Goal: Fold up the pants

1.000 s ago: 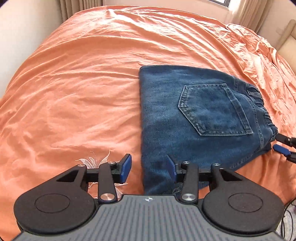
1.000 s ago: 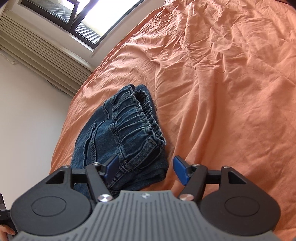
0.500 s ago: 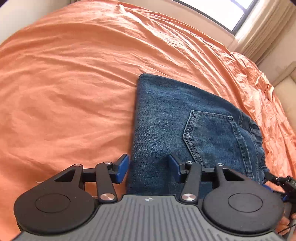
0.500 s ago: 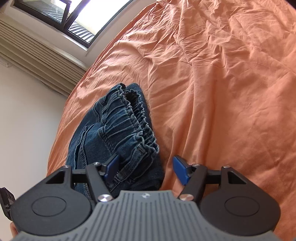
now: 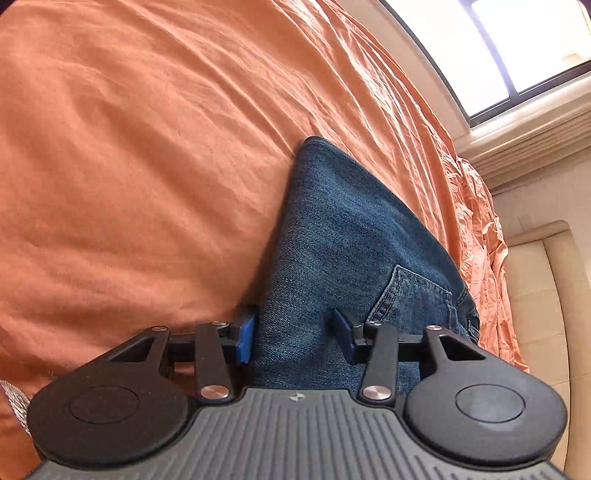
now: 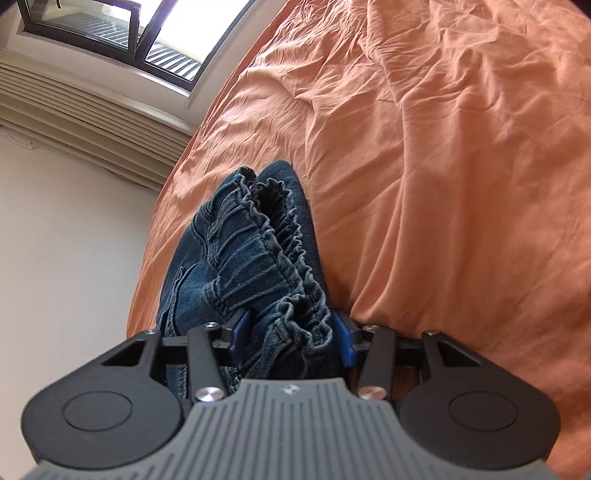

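Note:
The folded blue jeans (image 5: 343, 236) lie on the orange bed sheet (image 5: 129, 166), back pocket up. My left gripper (image 5: 295, 338) is low over their folded side edge. One blue pad (image 5: 245, 338) stands beside the fold on the sheet and the other rests on the denim. Its jaws are closing with the denim between them, not pinched. In the right wrist view the jeans' gathered elastic waistband (image 6: 266, 254) runs toward me. My right gripper (image 6: 291, 334) is closing on the waistband's near corner, and both pads touch the bunched fabric.
The wrinkled orange sheet (image 6: 443, 166) spreads wide around the jeans. A window (image 6: 110, 33) with a slatted unit (image 6: 74, 122) under it sits beyond the bed. A beige padded panel (image 5: 546, 314) stands off the bed's right side. A white wall (image 6: 66, 258) is at the left.
The left gripper has dropped and rolled in to straddle the jeans' folded edge. The right gripper has pushed forward over the waistband corner and its jaws have narrowed onto it.

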`<state>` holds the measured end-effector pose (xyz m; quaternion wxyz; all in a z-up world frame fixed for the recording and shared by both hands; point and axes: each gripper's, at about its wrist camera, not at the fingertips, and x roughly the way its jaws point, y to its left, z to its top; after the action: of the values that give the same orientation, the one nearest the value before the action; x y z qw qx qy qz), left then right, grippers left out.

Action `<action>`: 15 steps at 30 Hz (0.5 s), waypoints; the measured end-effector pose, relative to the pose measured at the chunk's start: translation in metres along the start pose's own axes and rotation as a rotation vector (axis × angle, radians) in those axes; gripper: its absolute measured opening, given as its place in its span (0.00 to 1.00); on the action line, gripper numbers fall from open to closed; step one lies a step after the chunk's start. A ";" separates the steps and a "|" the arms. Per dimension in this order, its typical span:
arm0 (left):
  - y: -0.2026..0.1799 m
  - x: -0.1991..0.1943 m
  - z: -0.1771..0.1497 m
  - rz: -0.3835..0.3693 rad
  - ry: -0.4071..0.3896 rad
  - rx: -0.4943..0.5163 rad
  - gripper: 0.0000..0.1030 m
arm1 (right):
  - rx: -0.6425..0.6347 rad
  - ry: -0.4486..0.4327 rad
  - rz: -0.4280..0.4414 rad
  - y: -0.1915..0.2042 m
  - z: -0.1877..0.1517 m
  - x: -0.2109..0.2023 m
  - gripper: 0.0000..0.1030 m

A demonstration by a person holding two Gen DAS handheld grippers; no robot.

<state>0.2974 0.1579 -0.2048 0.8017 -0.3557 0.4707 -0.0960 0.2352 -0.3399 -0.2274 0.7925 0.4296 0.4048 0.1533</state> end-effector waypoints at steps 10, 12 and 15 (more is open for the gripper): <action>-0.028 -0.019 -0.008 0.034 -0.086 0.161 0.09 | -0.131 -0.031 -0.011 0.045 0.001 -0.015 0.18; -0.031 -0.028 -0.007 0.017 -0.101 0.165 0.07 | -0.186 -0.041 -0.030 0.068 0.004 -0.023 0.17; -0.043 -0.045 -0.006 0.004 -0.134 0.196 0.06 | -0.268 -0.047 -0.043 0.106 0.006 -0.032 0.17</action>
<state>0.2761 0.1456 -0.1474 0.8625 -0.2804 0.4050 -0.1161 0.2313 -0.3002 -0.1245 0.8552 0.3145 0.3710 0.1792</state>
